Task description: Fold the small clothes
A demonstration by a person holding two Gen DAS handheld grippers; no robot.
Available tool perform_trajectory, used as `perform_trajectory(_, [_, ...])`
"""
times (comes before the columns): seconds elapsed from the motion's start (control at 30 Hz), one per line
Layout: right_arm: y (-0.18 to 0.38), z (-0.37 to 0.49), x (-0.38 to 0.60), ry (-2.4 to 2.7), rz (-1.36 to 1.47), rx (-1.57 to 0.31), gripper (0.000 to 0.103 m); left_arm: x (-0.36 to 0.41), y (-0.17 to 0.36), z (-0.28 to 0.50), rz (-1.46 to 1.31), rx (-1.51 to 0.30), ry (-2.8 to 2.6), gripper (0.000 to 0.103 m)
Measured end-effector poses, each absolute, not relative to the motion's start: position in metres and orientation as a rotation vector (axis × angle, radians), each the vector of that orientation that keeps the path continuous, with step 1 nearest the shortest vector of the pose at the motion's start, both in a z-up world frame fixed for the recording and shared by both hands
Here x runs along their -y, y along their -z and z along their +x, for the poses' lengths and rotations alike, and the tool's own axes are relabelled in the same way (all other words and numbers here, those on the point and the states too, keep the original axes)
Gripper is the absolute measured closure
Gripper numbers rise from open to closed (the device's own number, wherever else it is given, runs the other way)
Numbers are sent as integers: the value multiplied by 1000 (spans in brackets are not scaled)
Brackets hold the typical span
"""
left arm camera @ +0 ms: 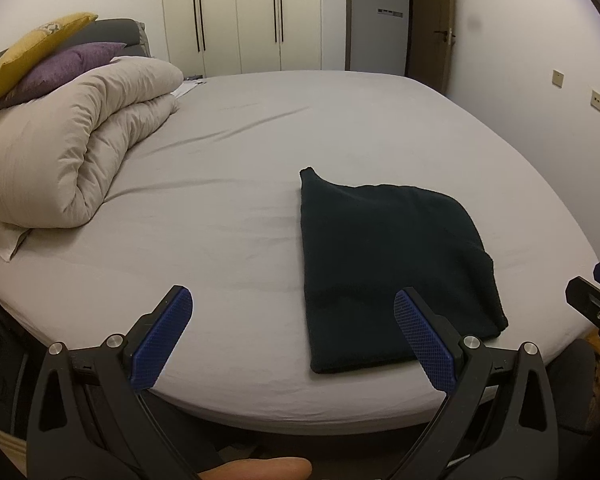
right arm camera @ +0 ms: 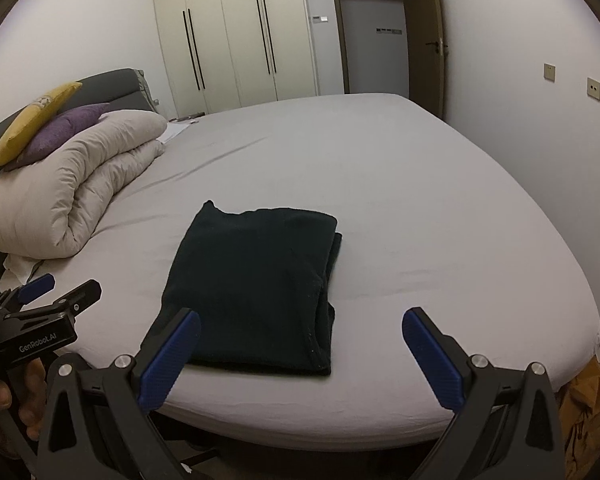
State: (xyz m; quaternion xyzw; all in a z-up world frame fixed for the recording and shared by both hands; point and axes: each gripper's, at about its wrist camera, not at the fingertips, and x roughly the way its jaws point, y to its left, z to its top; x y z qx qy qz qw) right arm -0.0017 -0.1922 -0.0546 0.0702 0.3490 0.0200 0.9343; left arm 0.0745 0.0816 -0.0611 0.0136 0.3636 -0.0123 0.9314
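Mostly your views are filled by the bed (left arm camera: 260, 152), its grey sheet lightly creased, and everything else sits relative to it. At its head end, a folded beige duvet (left arm camera: 72, 140) lies bunched, with a purple cushion (left arm camera: 72, 64) and a yellow cushion (left arm camera: 32, 52) stacked on top against the dark headboard. Beyond the far edge of the bed stands a cream wardrobe (left arm camera: 240, 16) with long dark handles, and a door (right arm camera: 374, 28) beside it. Near the edge of the bed closest to you lies the dark garment (right arm camera: 252, 288), folded into a flat rectangle with layered edges along one side, resting on the sheet and touched by neither tool. Your left gripper (left arm camera: 294, 340) hovers over that near edge with jaws spread wide and nothing between them. Your right gripper (right arm camera: 300, 354) does the same, jaws wide apart, empty, the garment just ahead of its blue pads (right arm camera: 168, 360).
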Motion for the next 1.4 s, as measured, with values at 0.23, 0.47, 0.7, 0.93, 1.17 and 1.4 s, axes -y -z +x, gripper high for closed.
perform_trajectory(0.23, [60, 0, 191, -41, 139, -733, 0, -84, 69, 79, 21, -760, 18, 0])
perform_trajectory(0.47, [63, 1, 192, -43, 138, -743, 0, -86, 71, 81, 21, -765, 18, 0])
perform_trajectory(0.7, [63, 1, 190, -44, 135, -744, 0, -89, 72, 81, 6, -767, 21, 0])
perform_trajectory(0.93, [64, 0, 187, -47, 132, -753, 0, -91, 70, 81, 3, -764, 21, 0])
perform_trajectory(1.17, [65, 0, 186, -47, 132, -758, 0, -90, 70, 80, 2, -767, 20, 0])
perform_trajectory(1.4, [68, 0, 186, -45, 136, -765, 0, -90, 70, 81, 3, -767, 20, 0])
